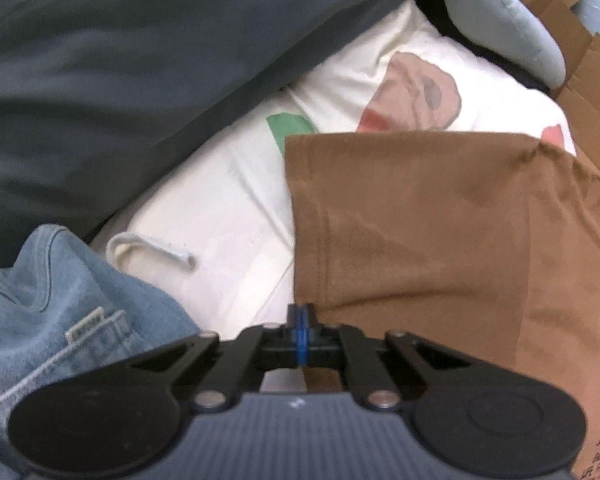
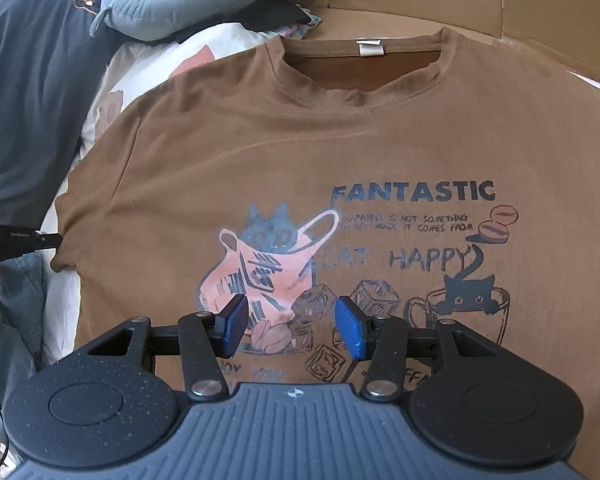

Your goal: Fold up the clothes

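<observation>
Left gripper (image 1: 302, 320) pinching one brown T-shirt's (image 2: 300, 152) sleeve hem; right gripper (image 2: 292, 326) spread above its print.

The brown T-shirt (image 2: 300, 152) ran past the right edge of the right wrist view, so its far sleeve was cut off, and the right gripper (image 2: 291, 322) covered the lowest lines of its print. Left of the shirt, the left gripper (image 2: 40, 238) showed only partly at the frame edge. Whether its shut pads (image 1: 301, 322) pinched the shirt's sleeve hem was unclear.
</observation>
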Demonstrator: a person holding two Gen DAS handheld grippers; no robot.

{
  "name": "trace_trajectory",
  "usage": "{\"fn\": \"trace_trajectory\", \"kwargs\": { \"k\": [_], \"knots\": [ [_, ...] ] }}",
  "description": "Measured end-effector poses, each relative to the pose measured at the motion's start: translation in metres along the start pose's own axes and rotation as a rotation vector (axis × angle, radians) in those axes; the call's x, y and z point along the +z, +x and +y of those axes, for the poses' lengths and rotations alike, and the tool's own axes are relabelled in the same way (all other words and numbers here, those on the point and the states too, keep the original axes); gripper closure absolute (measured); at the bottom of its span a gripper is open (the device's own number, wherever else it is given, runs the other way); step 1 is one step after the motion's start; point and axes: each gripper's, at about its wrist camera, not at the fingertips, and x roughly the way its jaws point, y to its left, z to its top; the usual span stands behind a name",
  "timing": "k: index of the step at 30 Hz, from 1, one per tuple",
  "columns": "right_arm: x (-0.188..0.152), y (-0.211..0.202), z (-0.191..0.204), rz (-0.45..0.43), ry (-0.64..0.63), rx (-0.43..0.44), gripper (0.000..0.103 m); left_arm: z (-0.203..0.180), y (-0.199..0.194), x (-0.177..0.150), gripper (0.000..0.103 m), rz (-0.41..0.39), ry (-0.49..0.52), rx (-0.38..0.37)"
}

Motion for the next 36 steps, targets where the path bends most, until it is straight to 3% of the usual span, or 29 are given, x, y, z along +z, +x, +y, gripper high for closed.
{"fn": "trace_trajectory", "kwargs": {
  "k": [8, 12, 17, 21, 27, 32, 36],
  "knots": [
    [-0.003, 0.002, -0.001, -0.017, 0.060, -0.013, 0.048, -0.007, 0.004, -0.010, 0.102, -0.001, 0.012, 0.047],
    [-0.004, 0.001, 0.002, -0.032, 0.063, -0.028, 0.048, -0.004, 0.001, -0.010, 0.093, -0.017, -0.028, 0.065],
    [-0.001, -0.002, 0.010, -0.041, 0.051, -0.010, 0.048, 0.003, -0.021, -0.003, 0.090, -0.094, -0.075, 0.090],
    [-0.001, -0.002, 0.012, -0.041, 0.054, -0.004, 0.048, -0.006, -0.023, 0.000, 0.078, -0.111, -0.065, 0.044],
    [-0.006, 0.001, 0.011, -0.029, 0.047, -0.011, 0.047, -0.020, -0.024, 0.003, 0.078, -0.133, -0.051, -0.024],
    [-0.008, 0.001, 0.008, -0.035, 0.038, -0.013, 0.047, -0.037, -0.005, 0.001, 0.078, -0.102, -0.008, -0.012],
    [-0.007, -0.001, 0.003, -0.037, 0.032, -0.010, 0.047, -0.044, 0.012, 0.000, 0.073, -0.098, 0.038, 0.056]
  ]
}}
